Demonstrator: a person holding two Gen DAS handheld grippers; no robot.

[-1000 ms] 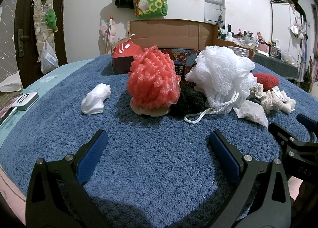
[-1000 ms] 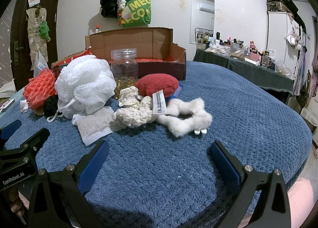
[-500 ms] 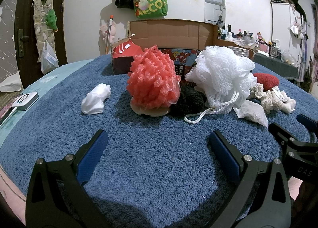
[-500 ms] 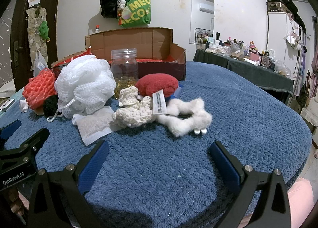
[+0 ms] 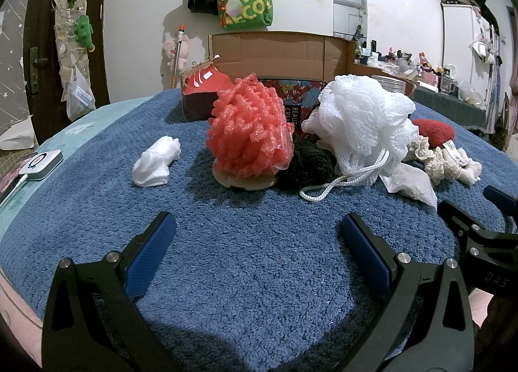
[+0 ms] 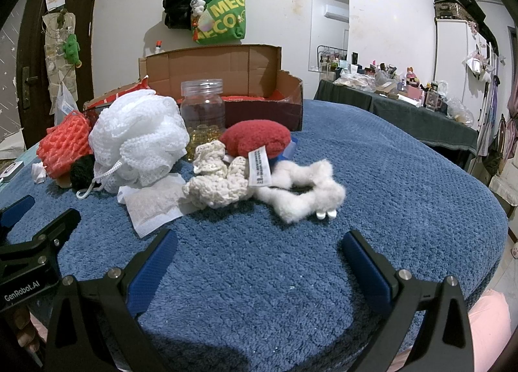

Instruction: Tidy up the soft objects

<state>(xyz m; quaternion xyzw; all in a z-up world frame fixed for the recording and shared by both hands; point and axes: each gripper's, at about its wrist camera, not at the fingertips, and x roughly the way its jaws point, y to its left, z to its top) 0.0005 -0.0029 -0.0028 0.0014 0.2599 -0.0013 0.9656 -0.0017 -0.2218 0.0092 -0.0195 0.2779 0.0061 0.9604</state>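
Observation:
Soft things lie in a row on the blue towel (image 5: pixel 252 268). In the left wrist view: a crumpled white cloth (image 5: pixel 155 163), a coral foam net ball (image 5: pixel 251 132), a black pompom (image 5: pixel 307 164), a white mesh bath pouf (image 5: pixel 362 122). In the right wrist view: the pouf (image 6: pixel 139 138), a cream crochet piece (image 6: pixel 213 184), a red cushion (image 6: pixel 255 138), a white fluffy scrunchie (image 6: pixel 304 197), a white sheet (image 6: pixel 152 206). My left gripper (image 5: pixel 257 242) is open and empty, short of the foam ball. My right gripper (image 6: pixel 259 252) is open and empty, short of the scrunchie.
An open cardboard box (image 6: pixel 226 80) stands behind the pile. A clear plastic jar (image 6: pixel 202 112) stands in front of the box. A white device with a cable (image 5: pixel 40 161) lies at the left edge. A cluttered dark table (image 6: pixel 404 106) is at the right.

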